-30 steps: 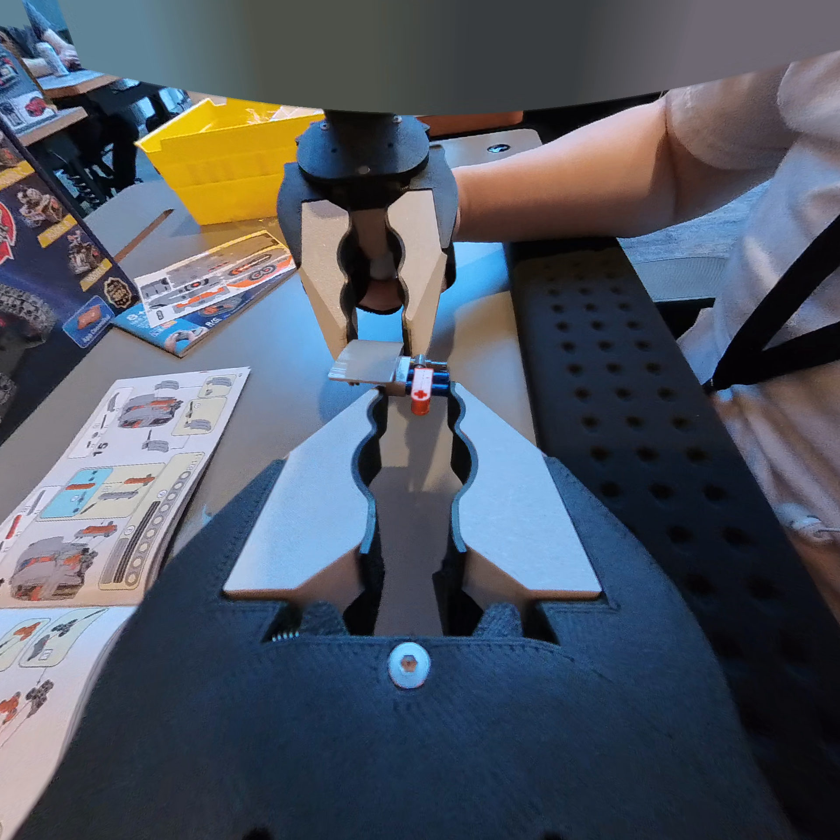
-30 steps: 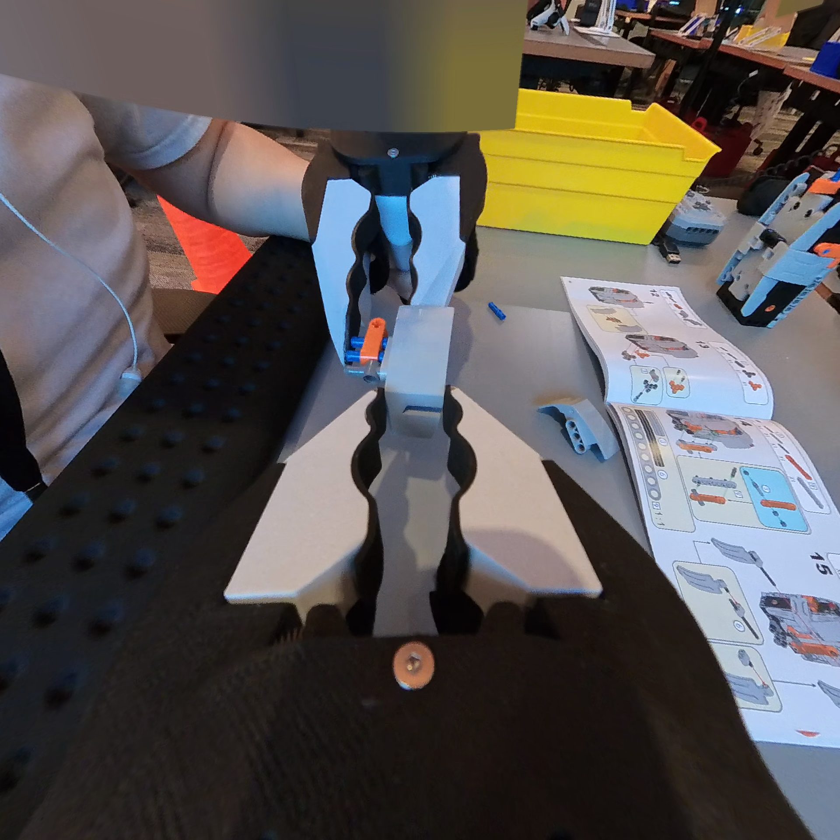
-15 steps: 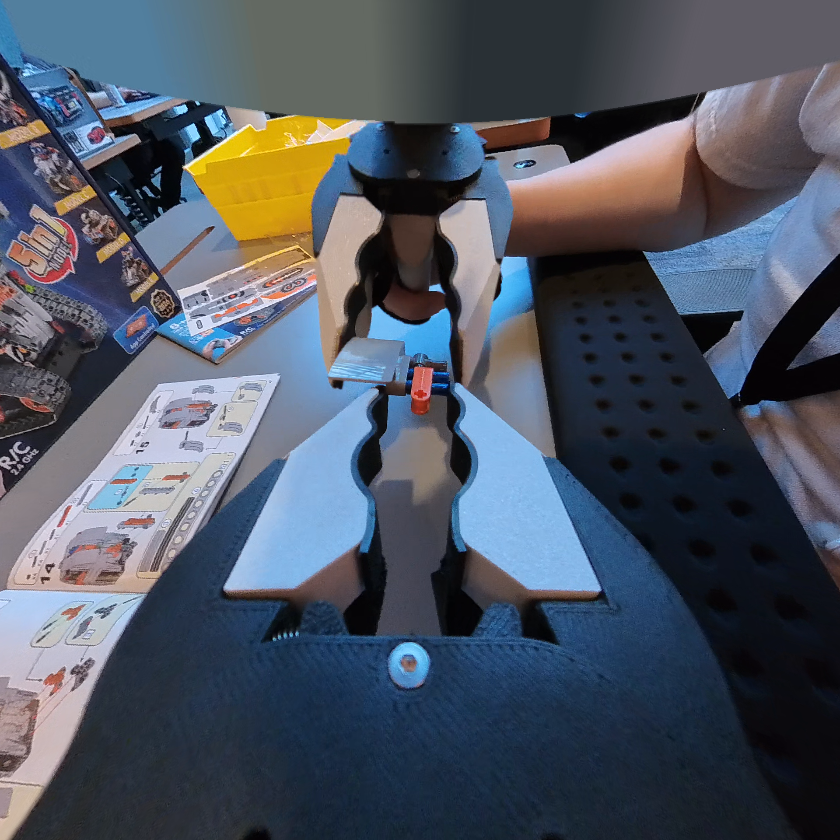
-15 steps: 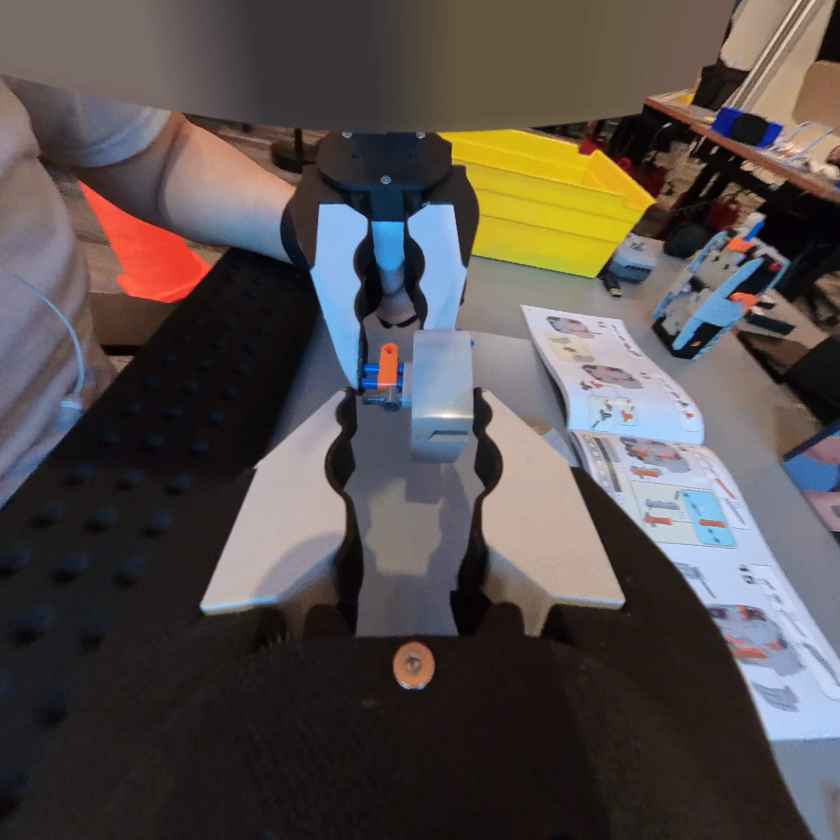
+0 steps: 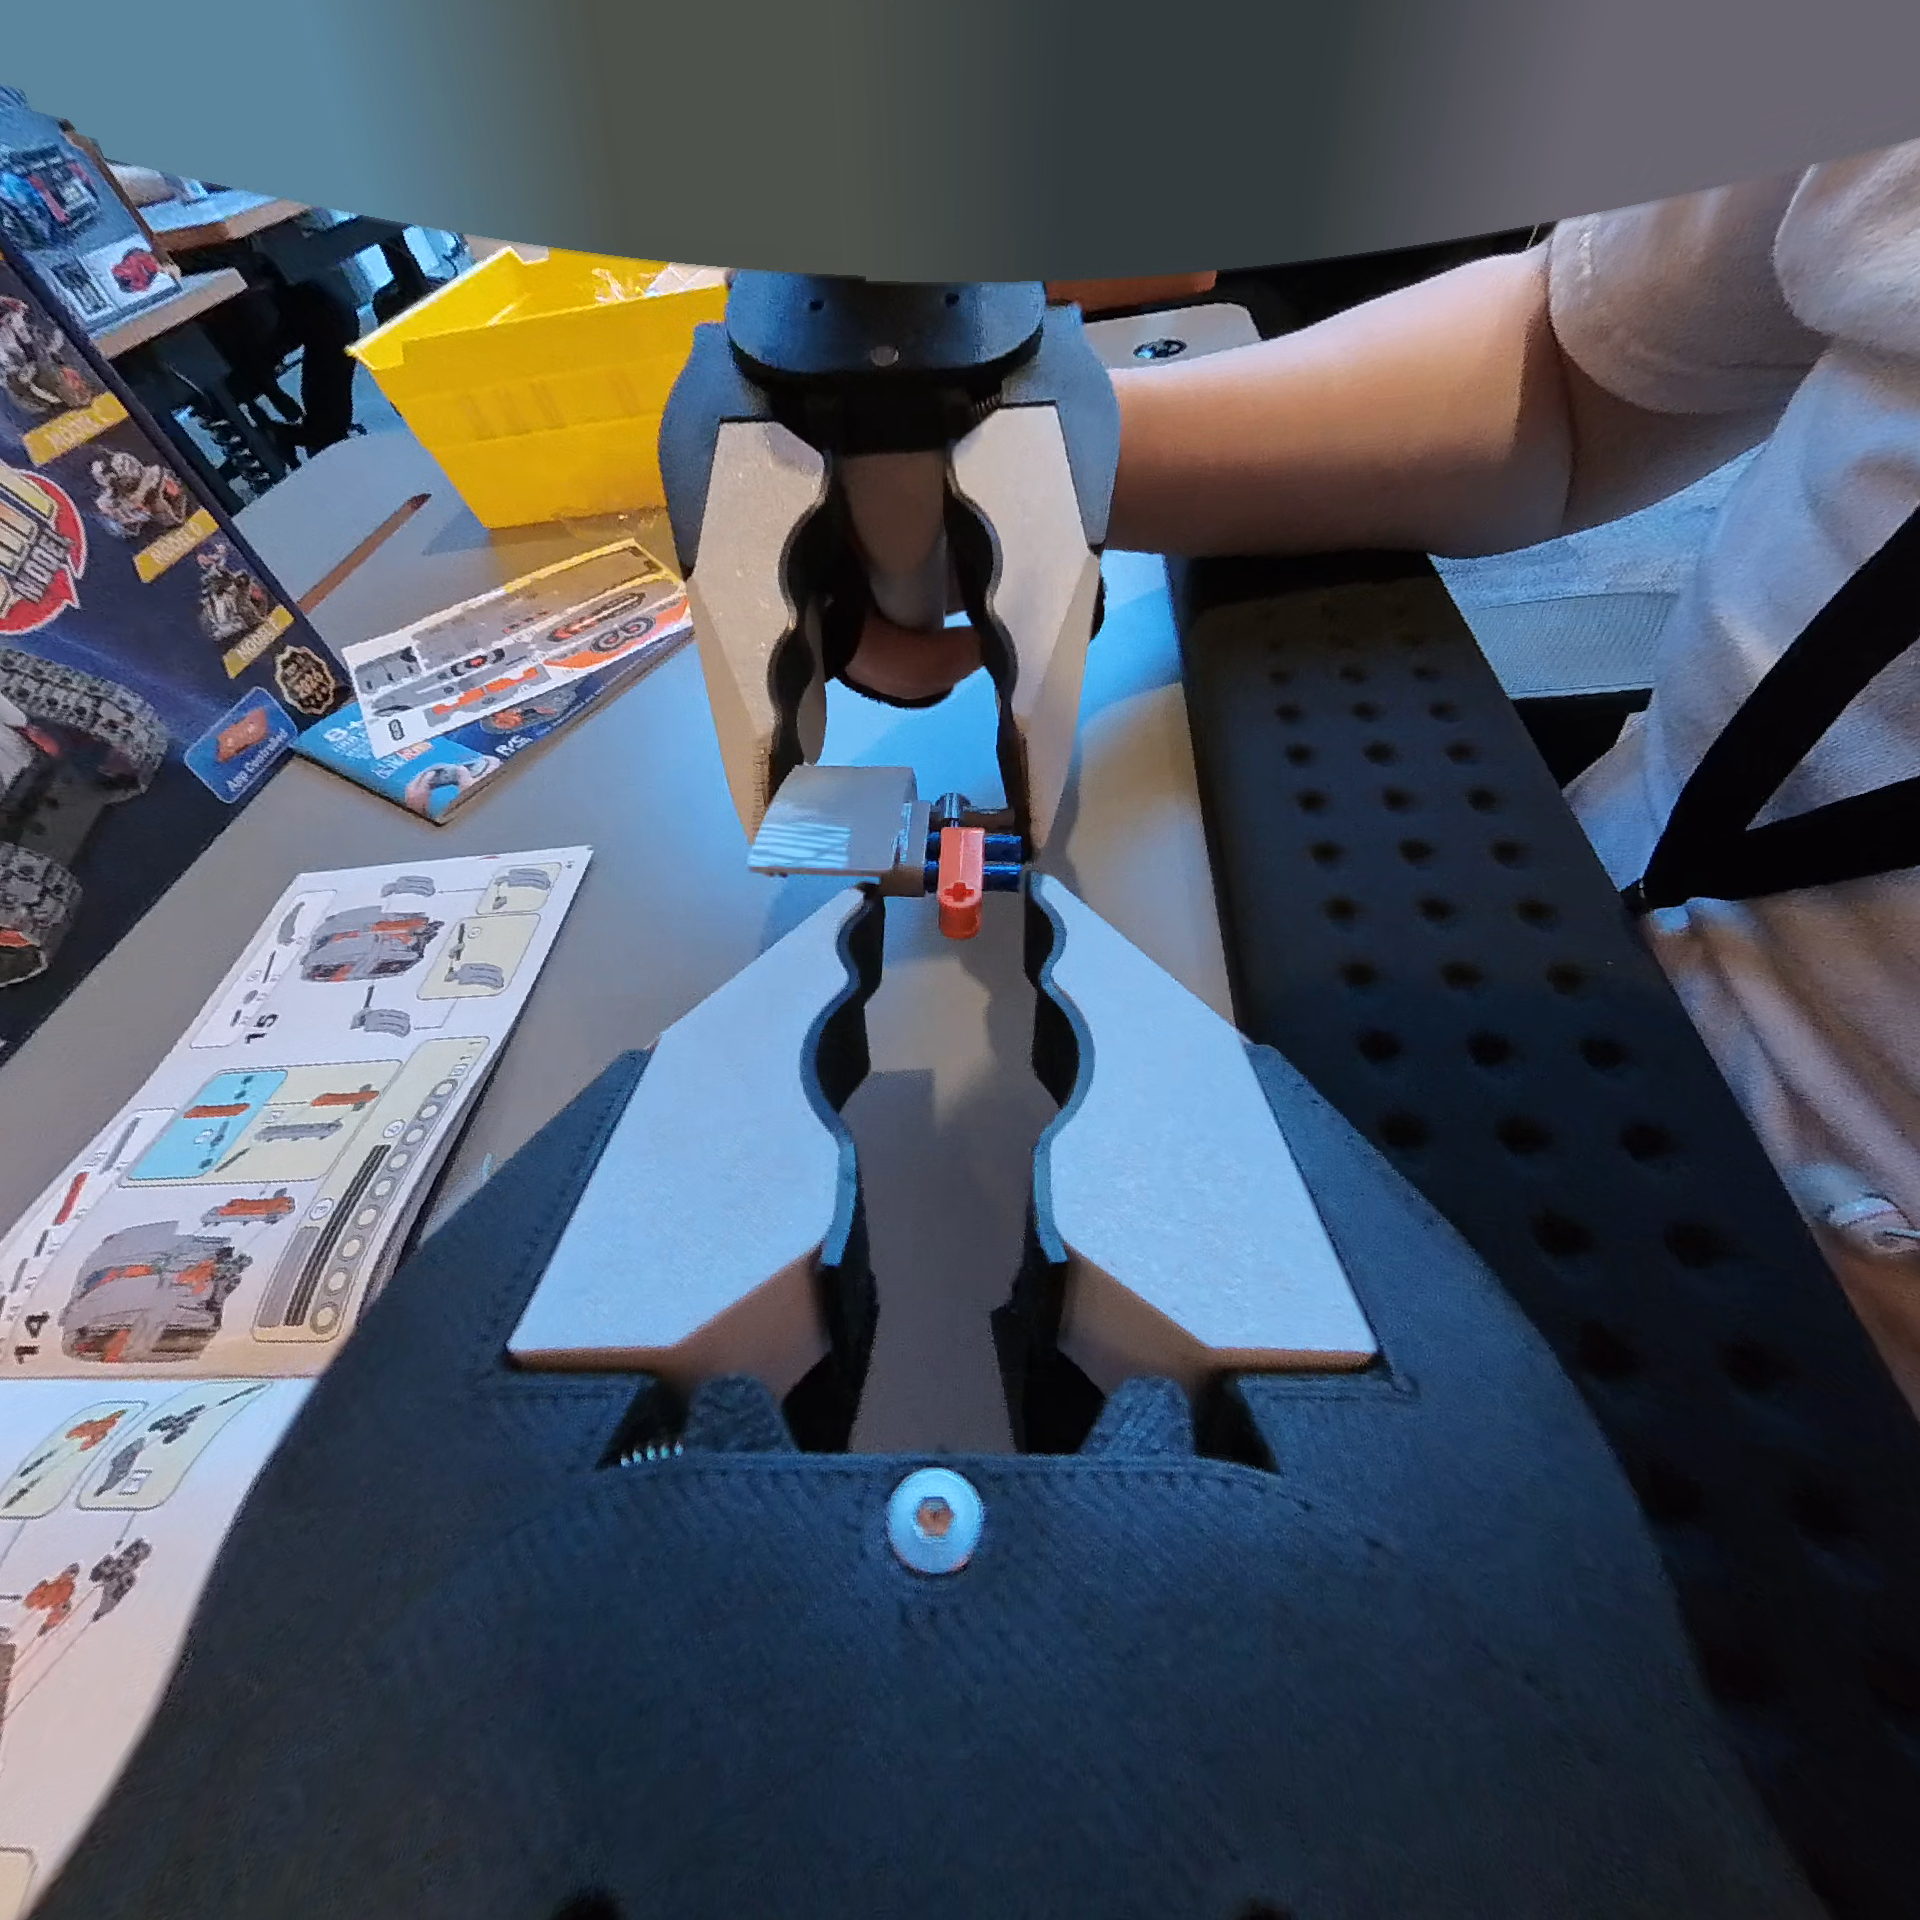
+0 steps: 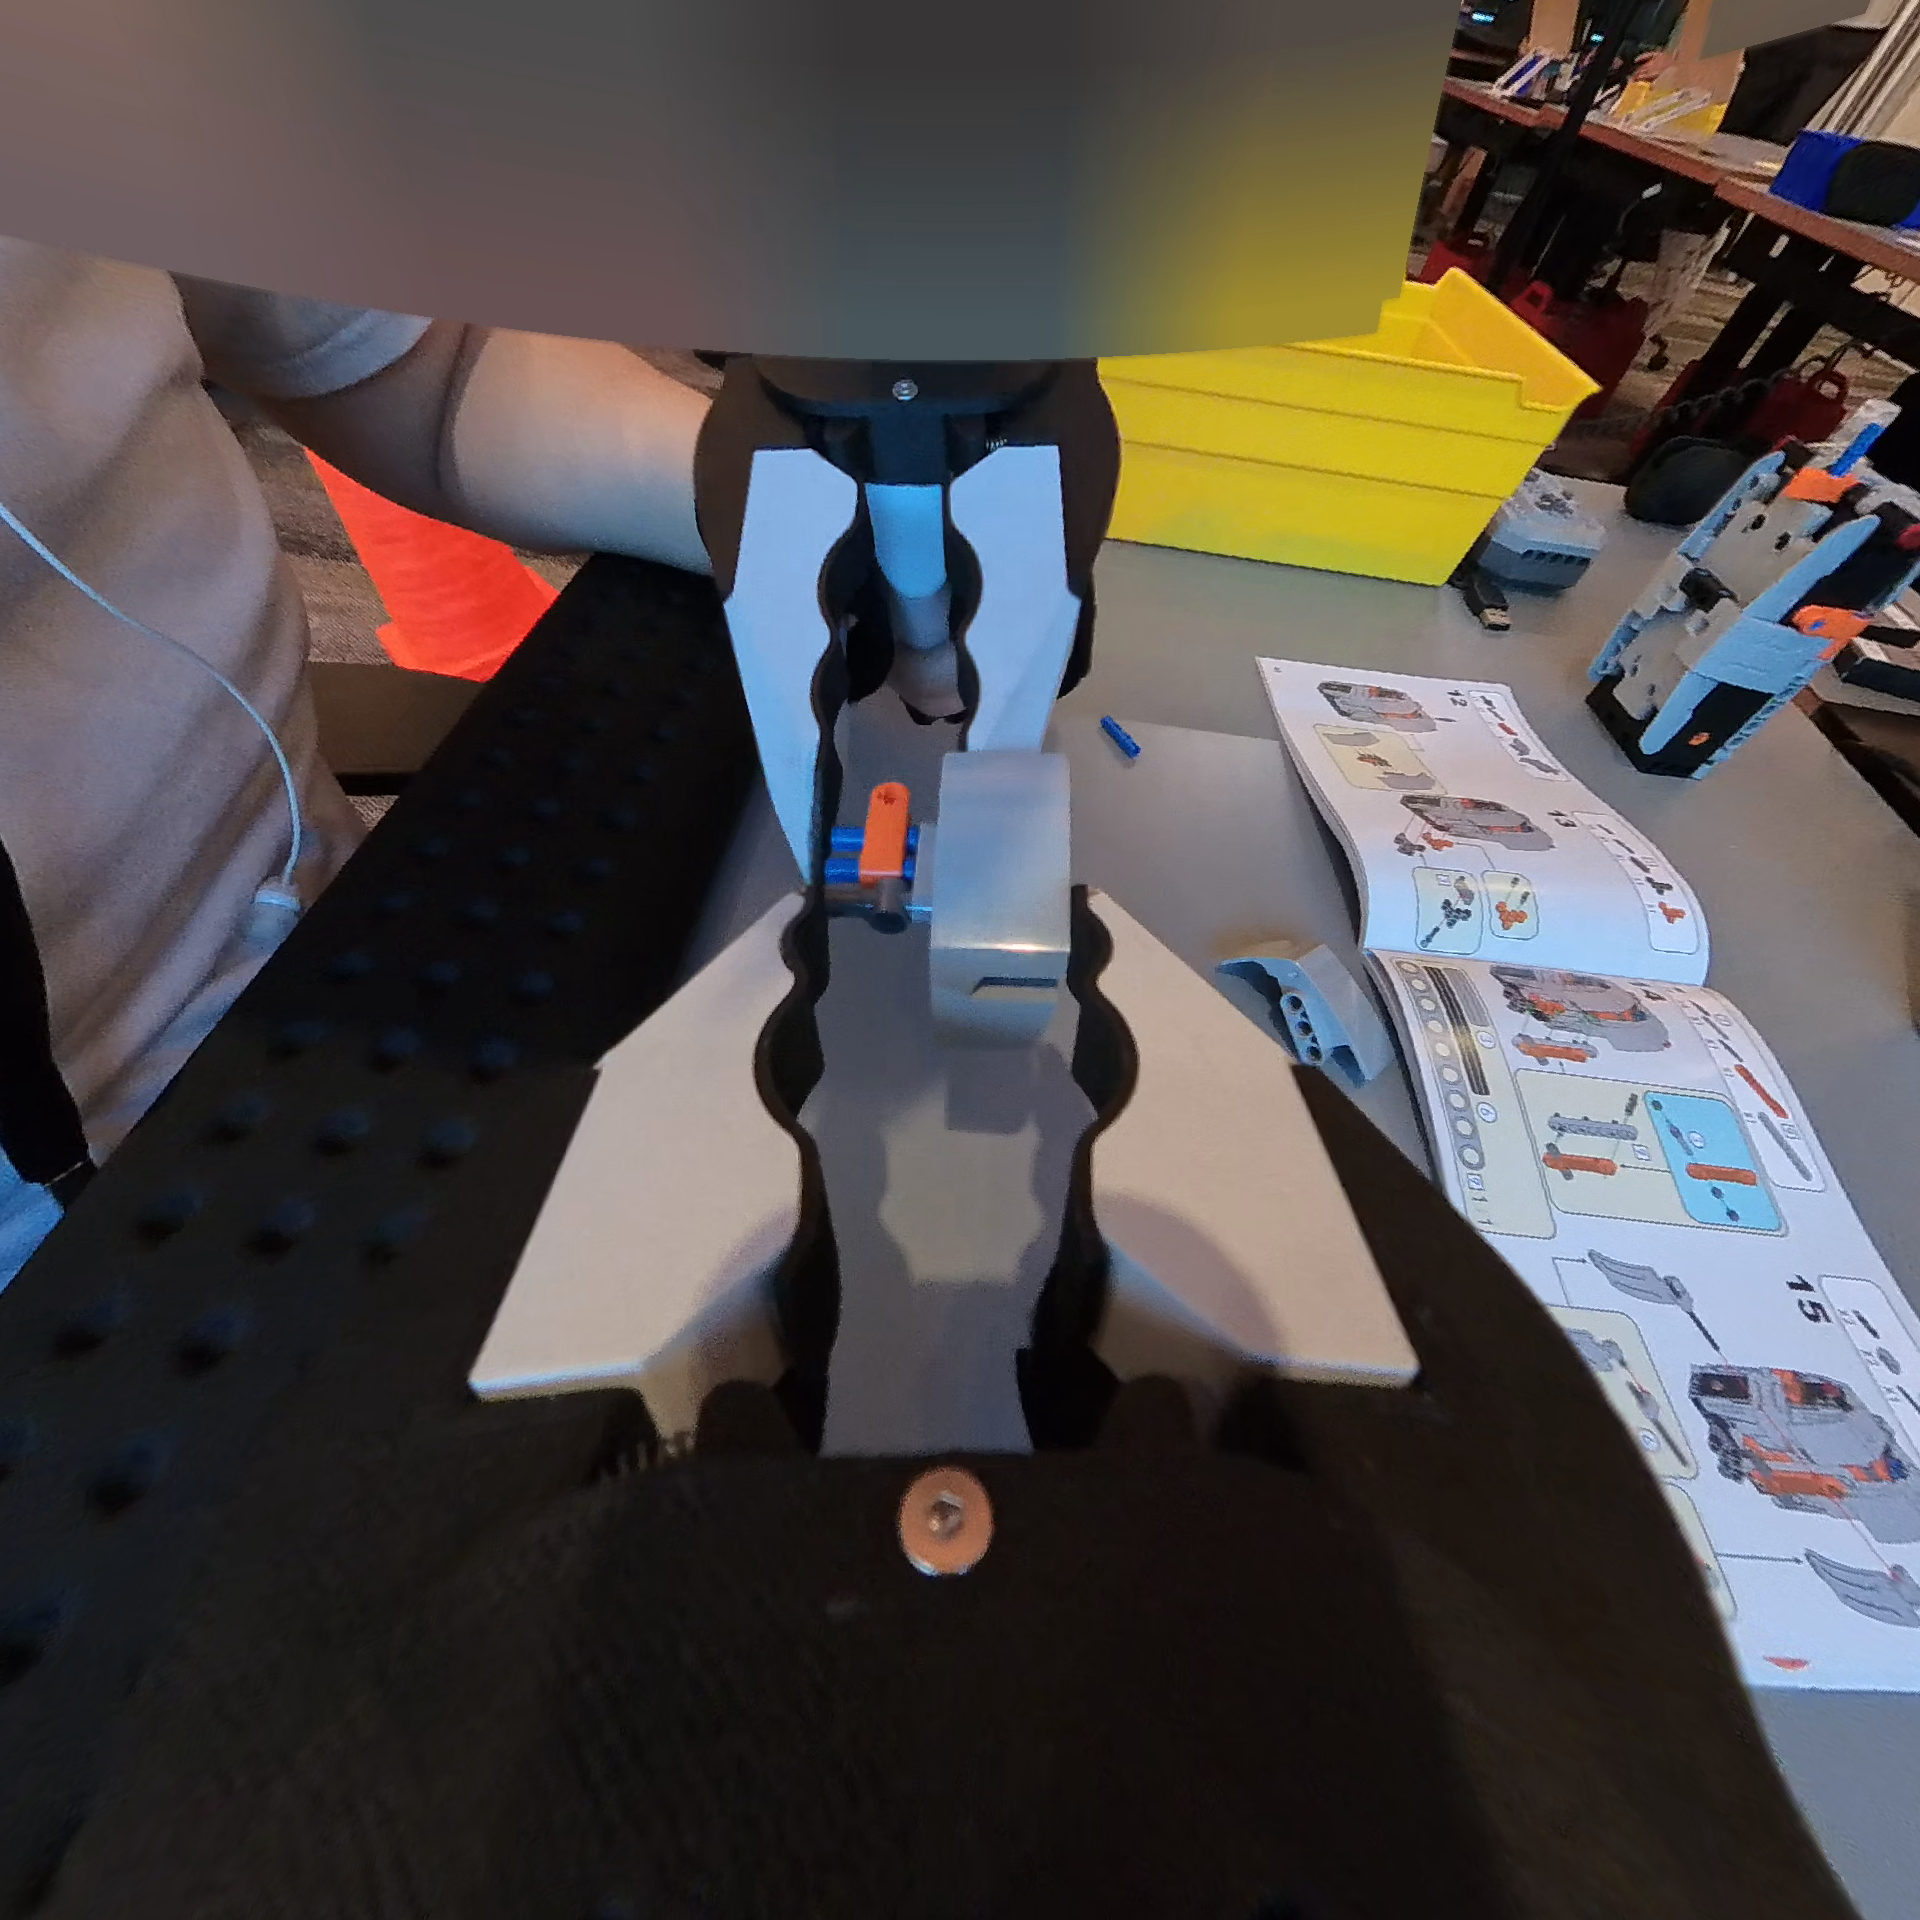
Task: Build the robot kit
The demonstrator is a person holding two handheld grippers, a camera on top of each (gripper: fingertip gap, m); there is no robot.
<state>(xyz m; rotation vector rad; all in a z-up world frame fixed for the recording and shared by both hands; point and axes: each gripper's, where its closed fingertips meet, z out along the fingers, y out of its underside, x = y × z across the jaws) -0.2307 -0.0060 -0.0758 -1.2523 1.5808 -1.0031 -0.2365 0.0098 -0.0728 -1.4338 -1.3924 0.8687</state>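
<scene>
A small assembly hangs over the grey table between my two facing grippers: a grey curved panel [image 5: 831,831] [image 6: 997,904], blue pins [image 6: 847,862] and an orange connector [image 5: 961,883] [image 6: 885,826]. My left gripper [image 5: 951,894] is shut on the pin end of the assembly, and it shows opposite in the right wrist view [image 6: 914,821]. My right gripper [image 6: 945,909] is open, its jaws spread around the whole assembly with the panel beside its right finger. It shows opposite in the left wrist view [image 5: 904,826].
A black studded board [image 5: 1455,935] [image 6: 312,1039] lies along the person's side. An open instruction booklet [image 5: 312,1091] [image 6: 1558,1039], a loose grey panel [image 6: 1299,997], a blue pin [image 6: 1120,735], a yellow bin [image 5: 551,405] [image 6: 1320,457], a part-built model [image 6: 1745,623] and a box [image 5: 104,623] are on the table. The grippers are tip to tip, or close to it.
My right gripper was shut on the grey panel and has opened, shifting slightly. The assembly has stayed fixed in my left gripper.
</scene>
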